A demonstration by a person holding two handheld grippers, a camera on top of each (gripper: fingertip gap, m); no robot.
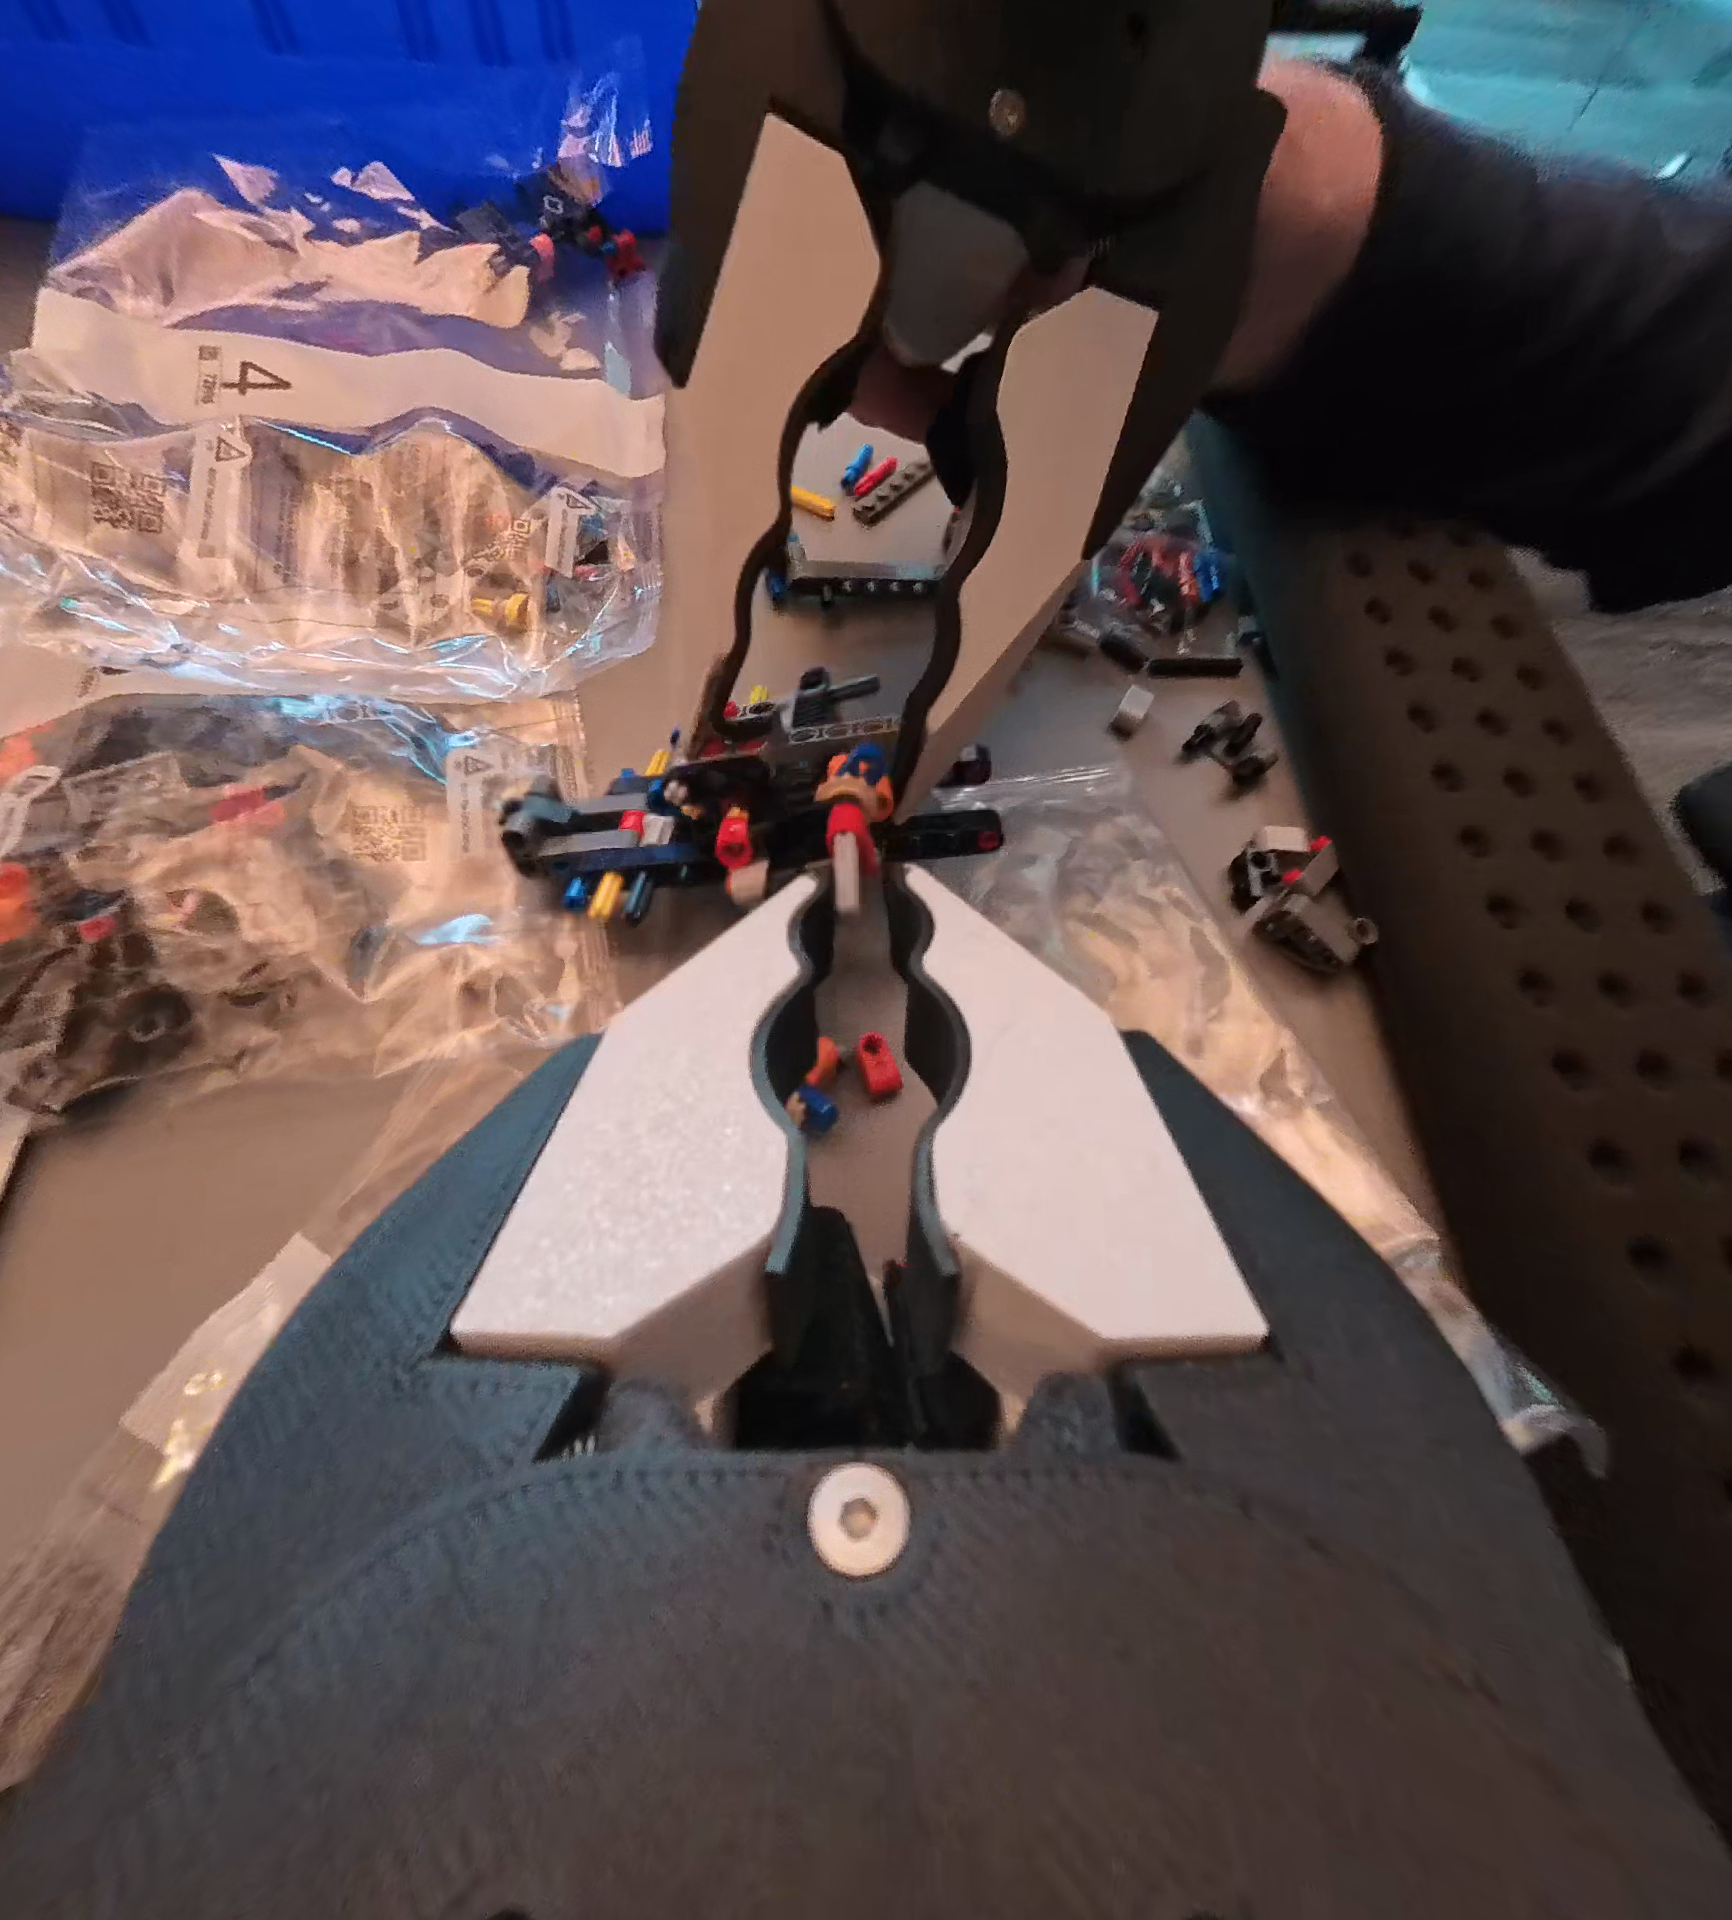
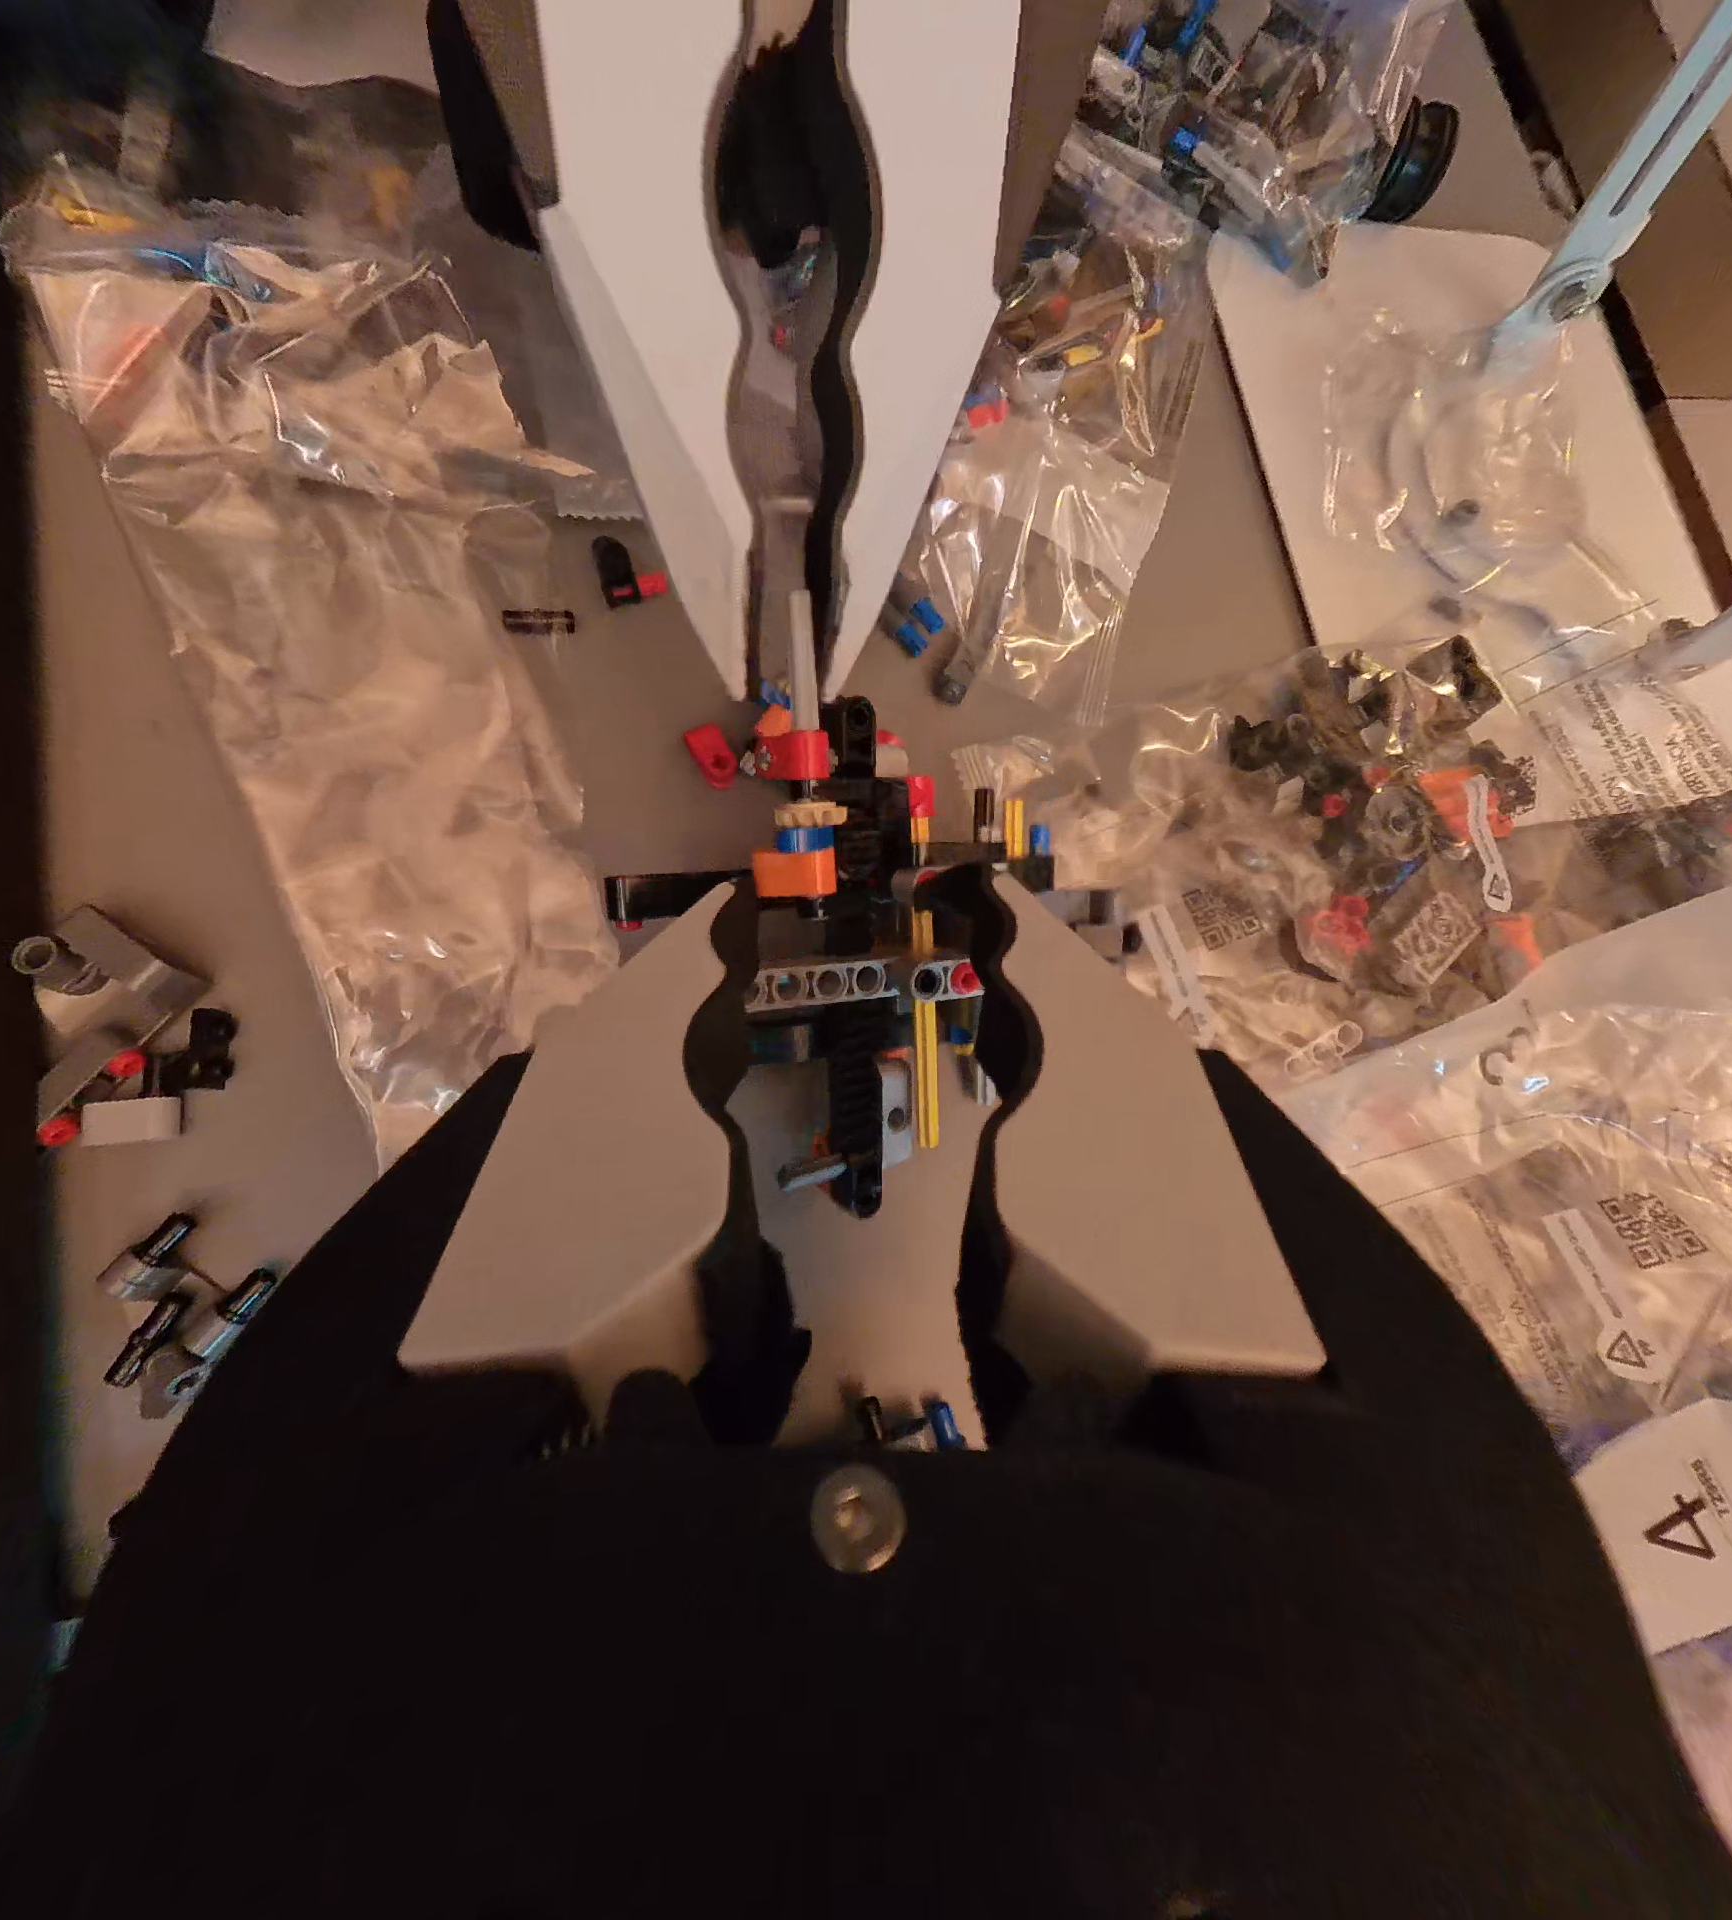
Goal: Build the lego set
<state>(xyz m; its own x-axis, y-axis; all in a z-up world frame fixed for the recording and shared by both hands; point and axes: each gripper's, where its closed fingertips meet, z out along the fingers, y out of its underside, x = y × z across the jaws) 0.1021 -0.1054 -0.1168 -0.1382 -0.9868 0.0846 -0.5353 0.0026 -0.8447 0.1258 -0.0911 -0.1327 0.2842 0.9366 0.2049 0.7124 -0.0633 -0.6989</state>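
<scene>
Clear parts bags point(image 2: 1527, 935) crowd the tabletop point(image 2: 166, 810) around the half-built Technic assembly point(image 2: 841, 935). Right tool point(image 2: 862, 899) clamps its frame, apparently to steady it, while left tool point(image 1: 854, 883) pinches the white axle point(image 2: 802, 665), seemingly seating it.
</scene>
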